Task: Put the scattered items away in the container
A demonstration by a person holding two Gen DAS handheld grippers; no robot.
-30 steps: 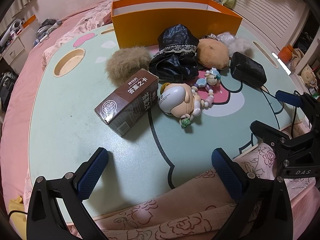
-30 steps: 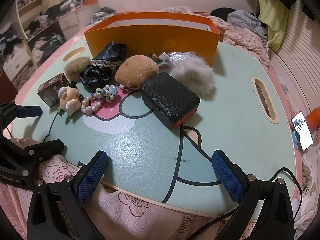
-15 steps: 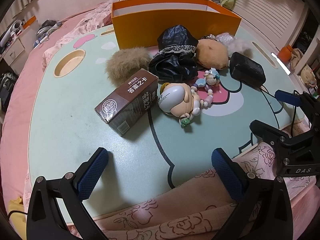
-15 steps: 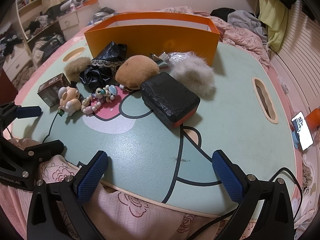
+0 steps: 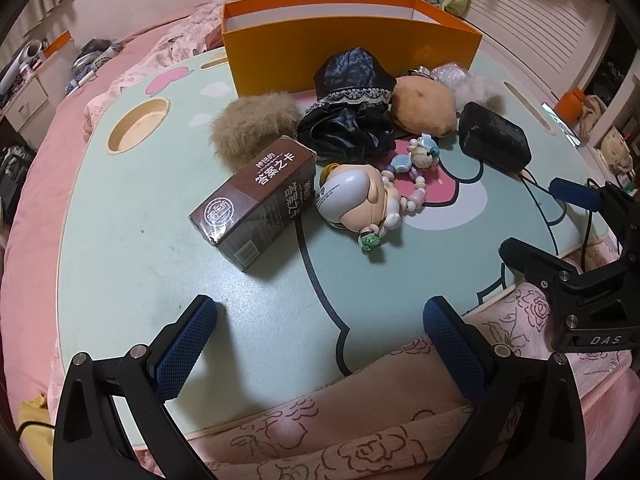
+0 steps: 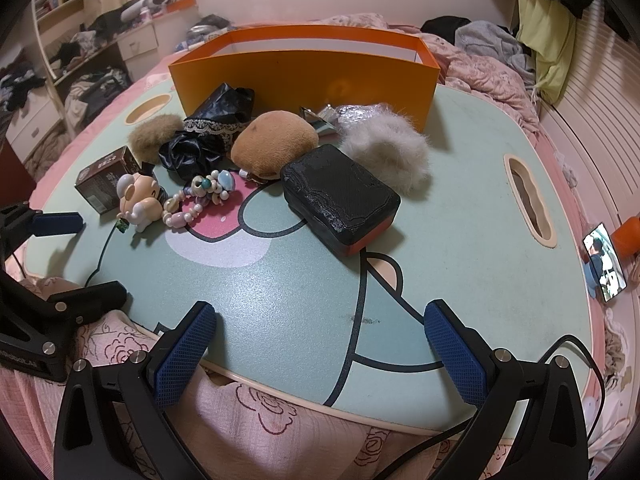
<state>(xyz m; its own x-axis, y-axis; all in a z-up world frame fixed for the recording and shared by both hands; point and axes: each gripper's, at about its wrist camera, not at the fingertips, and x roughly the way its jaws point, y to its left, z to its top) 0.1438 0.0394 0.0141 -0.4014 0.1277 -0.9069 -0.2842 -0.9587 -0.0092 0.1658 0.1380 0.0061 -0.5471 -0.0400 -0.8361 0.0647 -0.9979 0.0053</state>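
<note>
My mint-green lap table [image 6: 460,184] fills both views, the orange container [image 6: 304,74] standing open-topped at its far edge with nothing yet seen inside. In front of it lie the scattered items, largest first: a black case [image 6: 340,198], a tan plush [image 6: 274,142], a crumpled black lace cloth [image 5: 348,120], a brown fur puff [image 5: 252,124], a pale fur puff [image 6: 386,150], a brown carton [image 5: 256,196], a small doll [image 5: 352,200] and, touching it, a bead string [image 6: 200,198]. My left tongs [image 5: 320,336] and right tongs [image 6: 320,334] hang spread wide over the near edge, holding nothing. The risk, as I judge it: the beads may drag along if I lift the doll, and soft fur may slip from my pads. Against half a second ago, nothing has shifted; both tongs hold the same station.
</note>
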